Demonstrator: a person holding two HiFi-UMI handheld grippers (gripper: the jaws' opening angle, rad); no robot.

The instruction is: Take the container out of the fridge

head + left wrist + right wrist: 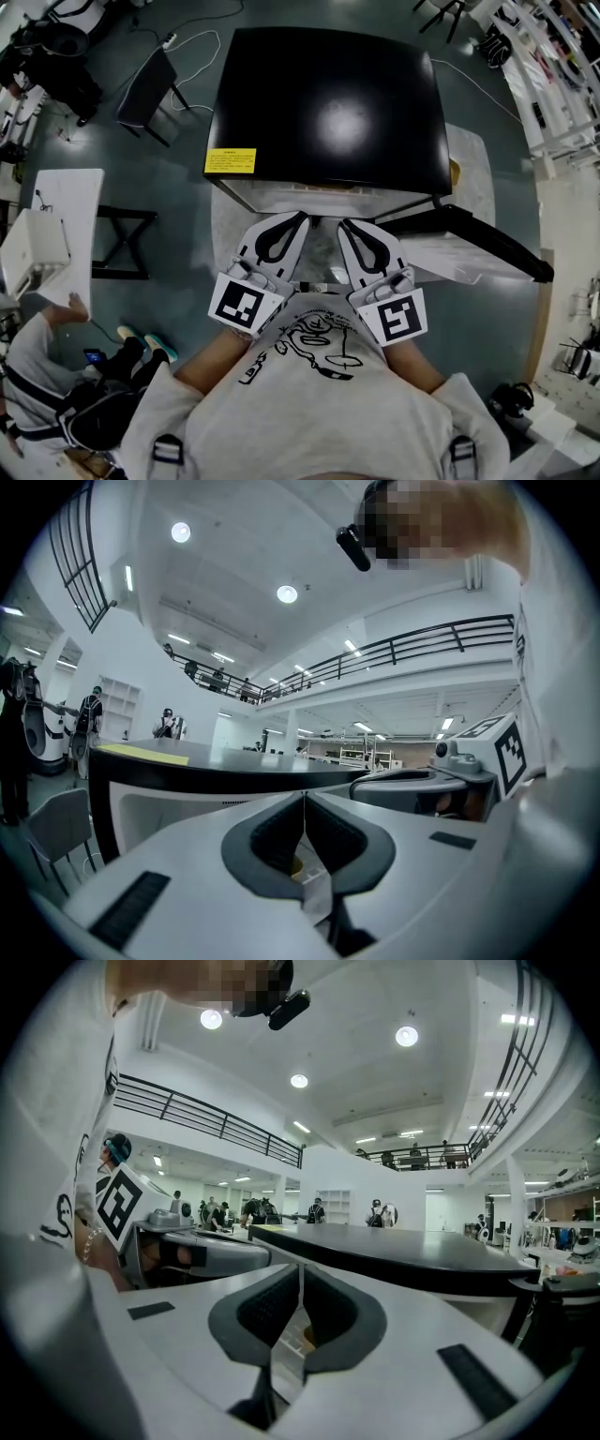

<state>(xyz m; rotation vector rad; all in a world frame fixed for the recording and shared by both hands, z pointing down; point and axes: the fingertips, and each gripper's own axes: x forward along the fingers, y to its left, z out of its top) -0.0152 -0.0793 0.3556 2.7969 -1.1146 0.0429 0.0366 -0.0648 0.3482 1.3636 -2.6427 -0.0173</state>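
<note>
In a big bright hall stood a fridge [328, 103] with its door [487, 246] open. Just in front of it, the left tool [300, 219] and right tool [344, 225] were pinched shut, empty. The container could not be seen and was likely inside the fridge, probably cold and slippery, so best held by its sides.

black chair [148, 86] upper left, white cable [199, 38] beside it; white table [77, 190] left; seated person [33, 364] lower left.

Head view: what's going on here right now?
A person stands at a small black-topped fridge whose door stands open at the picture's right. The left gripper and right gripper are both shut and empty, side by side, pointing at the opening. No container shows in any view.
</note>
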